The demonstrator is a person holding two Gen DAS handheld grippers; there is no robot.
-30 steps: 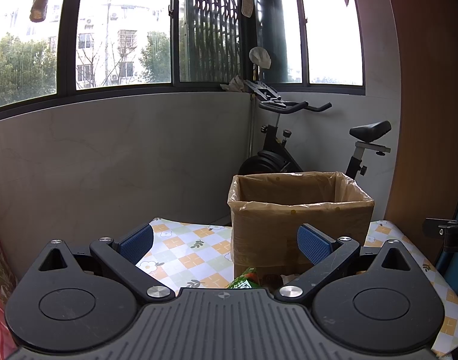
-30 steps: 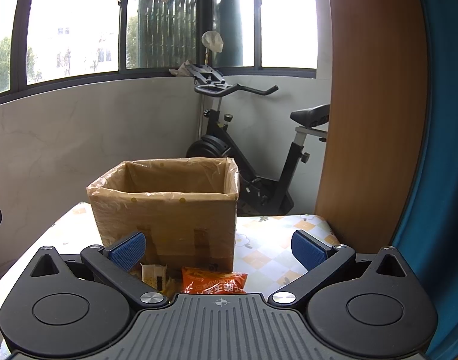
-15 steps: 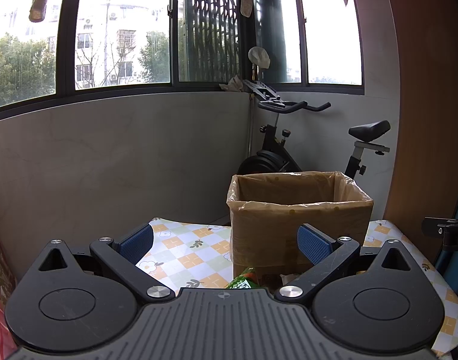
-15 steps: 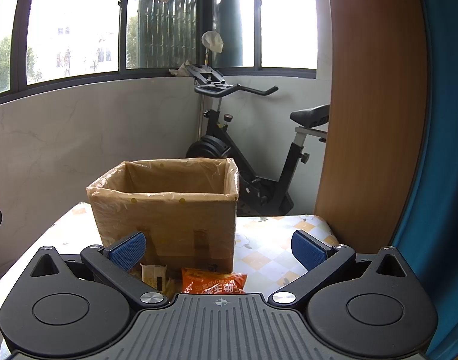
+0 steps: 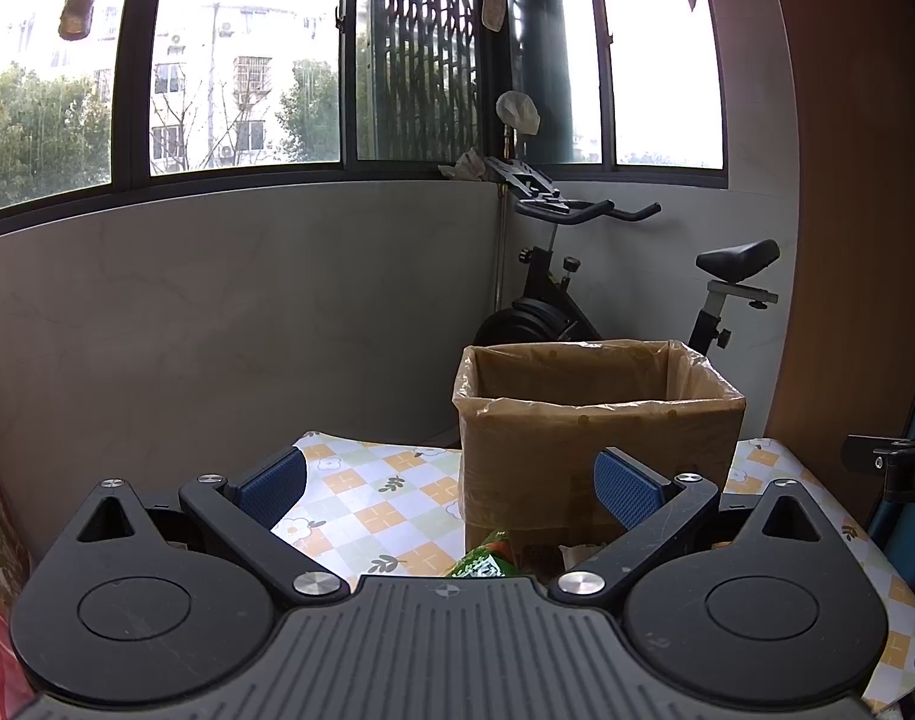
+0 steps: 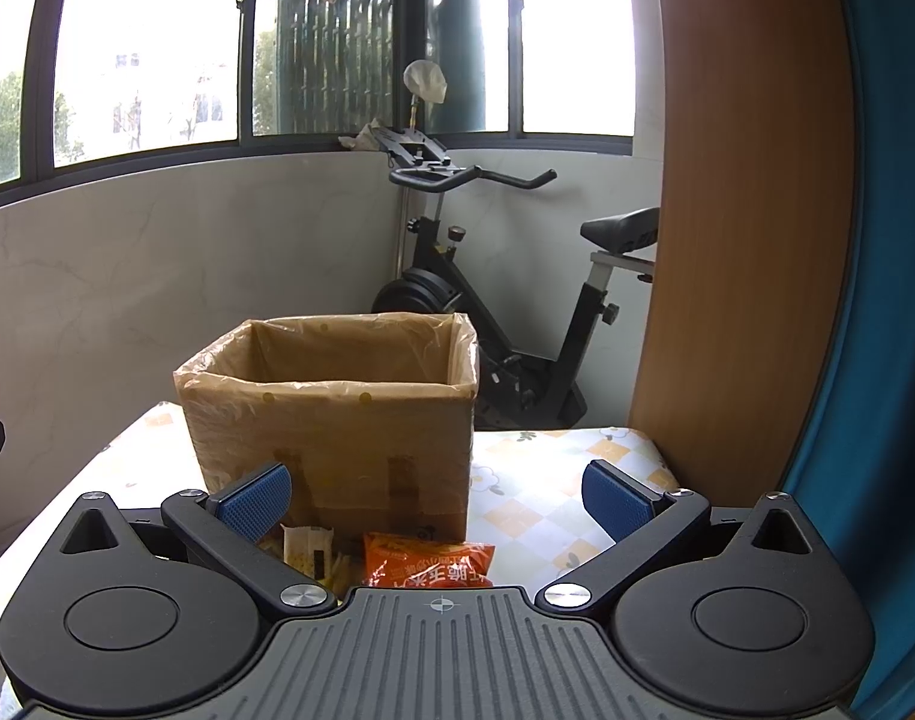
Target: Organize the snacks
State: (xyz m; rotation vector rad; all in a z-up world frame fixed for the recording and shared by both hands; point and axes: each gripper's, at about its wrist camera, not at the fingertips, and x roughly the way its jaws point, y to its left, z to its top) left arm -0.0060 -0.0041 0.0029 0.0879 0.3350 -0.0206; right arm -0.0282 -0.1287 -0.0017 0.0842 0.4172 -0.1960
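Nothing has visibly moved over the last second: both grippers hold the same pose above the near end of the table (image 5: 361,516), and the snacks lie where they lay before. Left gripper (image 5: 451,483) has its blue-padded fingers (image 5: 274,483) spread wide with nothing between them, and the right gripper (image 6: 436,498) is likewise spread wide and empty. A cardboard box (image 5: 595,450) lined with a thin clear plastic bag stands upright on the checkered, flower-printed tablecloth, its top open; in the left wrist view it sits ahead and to the right of centre, in the right wrist view (image 6: 331,426) ahead and slightly left. Snacks lie on the cloth at the foot of the box's near wall. From the left wrist view only the corner of a green packet (image 5: 484,561) pokes up over the gripper body. From the right wrist view an orange packet (image 6: 427,561) with printed characters lies just in front of the box, and beside it on the left a small white packet (image 6: 306,546) with pale yellow pieces next to it, partly hidden behind the left finger. Behind the table an exercise bike (image 6: 487,300) stands against the grey wall under the windows, with a wooden panel (image 6: 751,210) to the right.
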